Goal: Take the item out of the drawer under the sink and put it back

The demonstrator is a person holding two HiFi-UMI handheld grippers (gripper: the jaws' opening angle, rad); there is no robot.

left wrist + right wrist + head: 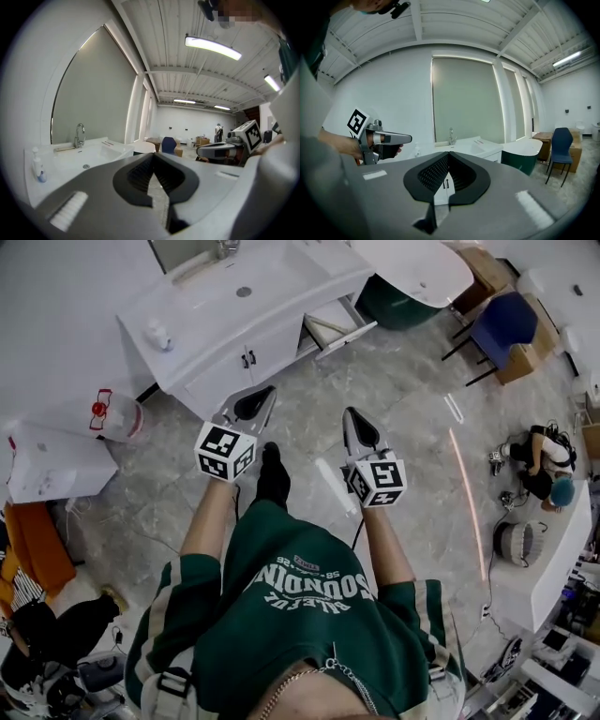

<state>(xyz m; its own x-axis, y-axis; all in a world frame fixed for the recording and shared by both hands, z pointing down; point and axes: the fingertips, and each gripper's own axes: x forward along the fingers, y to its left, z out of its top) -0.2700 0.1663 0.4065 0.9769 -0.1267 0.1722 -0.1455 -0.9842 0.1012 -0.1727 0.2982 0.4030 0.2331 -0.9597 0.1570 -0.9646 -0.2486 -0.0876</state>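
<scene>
Drawer (339, 327) under sink (272, 277) stands open at cabinet (225, 362) right end; item inside not discernible. Left gripper (266, 395), right gripper (351, 416): jaws together, empty, well short of drawer. Approach step. Next: close in, spread one gripper's jaws, reach inside

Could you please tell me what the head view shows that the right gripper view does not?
Only the head view shows the open drawer and a person on the floor. Only the right gripper view shows the ceiling. Both show the sink, the blue chair and the left hand-held gripper.
</scene>
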